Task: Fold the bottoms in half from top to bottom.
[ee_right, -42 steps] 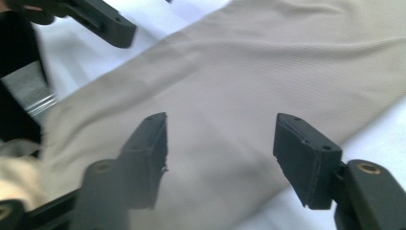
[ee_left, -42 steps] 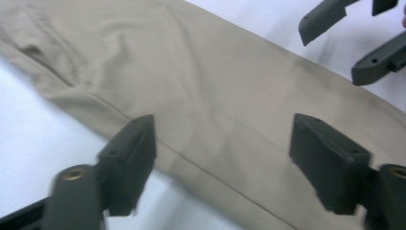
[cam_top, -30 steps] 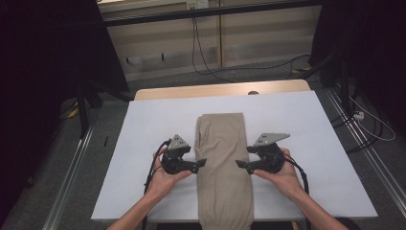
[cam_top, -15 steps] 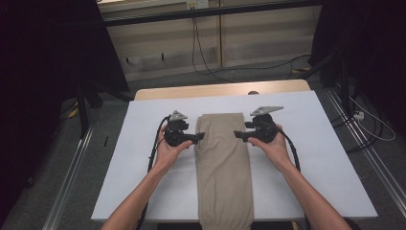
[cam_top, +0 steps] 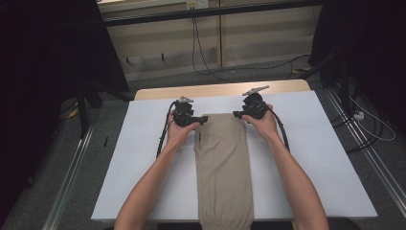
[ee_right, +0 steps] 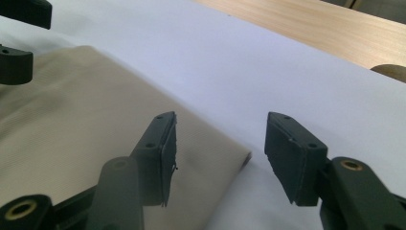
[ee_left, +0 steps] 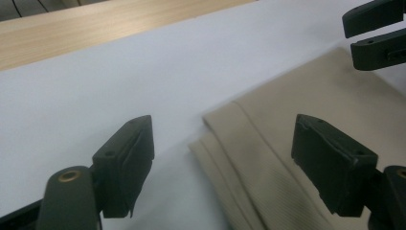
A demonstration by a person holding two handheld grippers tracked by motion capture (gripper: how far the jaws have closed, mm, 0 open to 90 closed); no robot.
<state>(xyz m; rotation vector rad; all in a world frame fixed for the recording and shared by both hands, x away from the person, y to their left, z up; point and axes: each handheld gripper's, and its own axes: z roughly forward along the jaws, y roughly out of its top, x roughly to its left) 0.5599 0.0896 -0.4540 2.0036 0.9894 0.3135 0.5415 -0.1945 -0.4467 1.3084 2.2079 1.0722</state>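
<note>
Reaching forward over the white sheet-covered table (cam_top: 311, 143), I hold my left gripper (cam_top: 203, 120) at the far left corner of the long folded beige cloth (cam_top: 222, 167) and my right gripper (cam_top: 236, 114) at its far right corner; the cloth lies lengthwise down the middle of the table, its near end at the table's front edge, a strip of pale wood (cam_top: 220, 89) showing beyond the white sheet; in the left gripper view my jaws stand wide apart, gripping nothing, the cloth's layered corner (ee_left: 225, 129) lying between them on the white surface, my other gripper's jaws (ee_left: 376, 36) at upper right; in the right gripper view my jaws are likewise spread, the cloth's corner (ee_right: 230, 153) between them.
</note>
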